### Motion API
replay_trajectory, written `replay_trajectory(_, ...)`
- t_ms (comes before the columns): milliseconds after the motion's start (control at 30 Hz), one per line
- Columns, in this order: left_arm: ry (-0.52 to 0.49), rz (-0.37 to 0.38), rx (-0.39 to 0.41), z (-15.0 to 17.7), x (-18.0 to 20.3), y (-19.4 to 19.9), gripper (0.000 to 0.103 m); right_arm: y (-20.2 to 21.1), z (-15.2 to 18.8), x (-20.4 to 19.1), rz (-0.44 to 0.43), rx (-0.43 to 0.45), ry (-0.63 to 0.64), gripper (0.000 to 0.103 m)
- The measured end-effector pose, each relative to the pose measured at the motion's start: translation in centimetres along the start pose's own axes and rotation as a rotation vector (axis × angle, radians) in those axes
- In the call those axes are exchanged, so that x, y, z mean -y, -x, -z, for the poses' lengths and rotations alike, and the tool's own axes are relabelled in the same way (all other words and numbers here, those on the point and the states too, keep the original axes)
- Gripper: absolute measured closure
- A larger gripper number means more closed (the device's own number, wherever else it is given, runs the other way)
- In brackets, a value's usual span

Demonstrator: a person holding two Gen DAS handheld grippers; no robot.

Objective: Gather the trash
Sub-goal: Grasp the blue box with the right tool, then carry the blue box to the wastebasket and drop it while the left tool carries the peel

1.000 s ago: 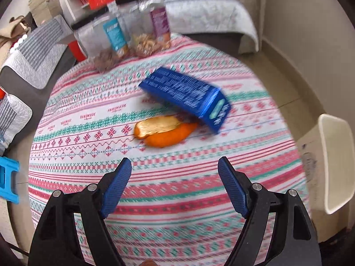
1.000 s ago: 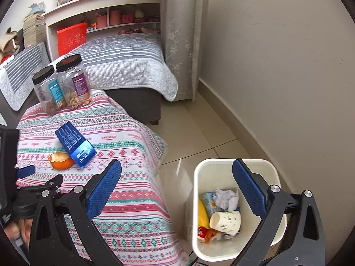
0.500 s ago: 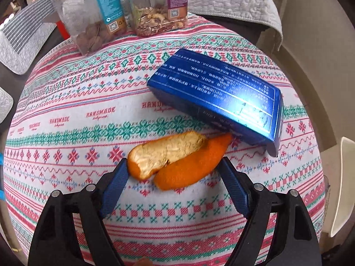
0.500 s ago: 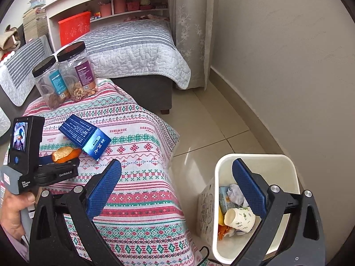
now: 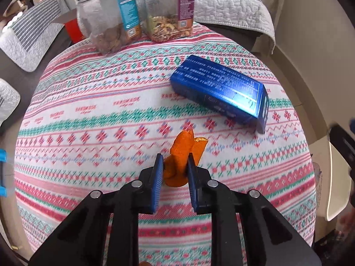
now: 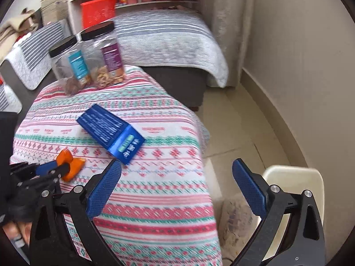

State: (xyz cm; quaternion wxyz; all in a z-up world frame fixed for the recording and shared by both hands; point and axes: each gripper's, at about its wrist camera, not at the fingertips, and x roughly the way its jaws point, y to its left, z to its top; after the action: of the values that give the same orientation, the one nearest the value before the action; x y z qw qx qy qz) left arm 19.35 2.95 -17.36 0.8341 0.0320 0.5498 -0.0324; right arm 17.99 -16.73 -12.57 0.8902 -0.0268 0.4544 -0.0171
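My left gripper point(image 5: 175, 166) has just been closing and now pinches the orange peel point(image 5: 183, 153) between its blue pads; the peel folds up from the jaws, over the patterned tablecloth point(image 5: 111, 115). My right gripper point(image 6: 177, 173) hangs wide open, nothing between its fingers, above the table's near edge. Blue box point(image 6: 111, 130) lies flat on the cloth just beyond the peel, not touching it. Two clear jars point(image 5: 144, 15) with dark lids stand side by side at the far edge. White bin point(image 6: 295, 177) sits on the floor right of the table.
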Motion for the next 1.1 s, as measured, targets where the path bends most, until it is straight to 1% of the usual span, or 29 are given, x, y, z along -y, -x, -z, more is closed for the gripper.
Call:
replay_trajectory(133,0.036,0.002,0.011,1.0,-0.9,2.8,0.082,-2.2,-1.3,-2.6,-0.064,0.015,0.126,0.007)
replay_trajectory(333,0.100,0.012,0.072,1.4,-3.2,6.4,0.082,-5.1,-2.9,-6.5,-0.137,0.027,0.279,0.007)
replay_trajectory(400,0.125,0.007,0.098,1.3,-3.8,7.3,0.082,-6.4,-3.4,-7.9,-0.139,0.012,0.315,0.007)
replay_trajectory(500,0.159,0.009,0.125,1.2,-4.6,8.4,0.082,-8.4,-3.9,-9.3,-0.118,-0.039,0.338,0.008)
replay_trajectory(533,0.169,0.008,0.131,1.2,-4.9,8.5,0.082,-8.9,-3.9,-9.5,-0.119,-0.058,0.339,0.011)
replay_trajectory(567,0.181,0.007,0.136,1.1,-5.2,8.7,0.082,-9.4,-3.8,-9.8,-0.129,-0.086,0.340,0.032)
replay_trajectory(600,0.189,0.006,0.137,1.2,-5.4,8.8,0.082,-9.7,-3.6,-9.7,-0.119,-0.110,0.337,0.039)
replay_trajectory(633,0.198,0.003,0.138,1.2,-5.6,8.8,0.082,-9.5,-3.5,-9.6,-0.114,-0.109,0.329,0.040)
replay_trajectory(700,0.209,-0.010,0.142,1.4,-6.1,9.0,0.082,-8.9,-3.2,-9.0,-0.154,-0.116,0.289,0.043)
replay_trajectory(800,0.222,-0.010,0.150,1.4,-6.5,9.2,0.082,-7.5,-2.6,-8.1,-0.190,-0.117,0.226,0.044)
replay_trajectory(900,0.227,-0.007,0.154,1.6,-6.5,9.7,0.082,-5.8,-1.8,-7.6,-0.202,-0.115,0.186,0.044)
replay_trajectory(1000,0.227,-0.007,0.161,2.0,-6.5,10.3,0.082,-3.6,-1.2,-7.2,-0.210,-0.097,0.162,0.044)
replay_trajectory(1100,0.222,-0.020,0.165,2.5,-6.4,10.6,0.082,-1.0,-0.4,-6.8,-0.211,-0.053,0.133,0.044)
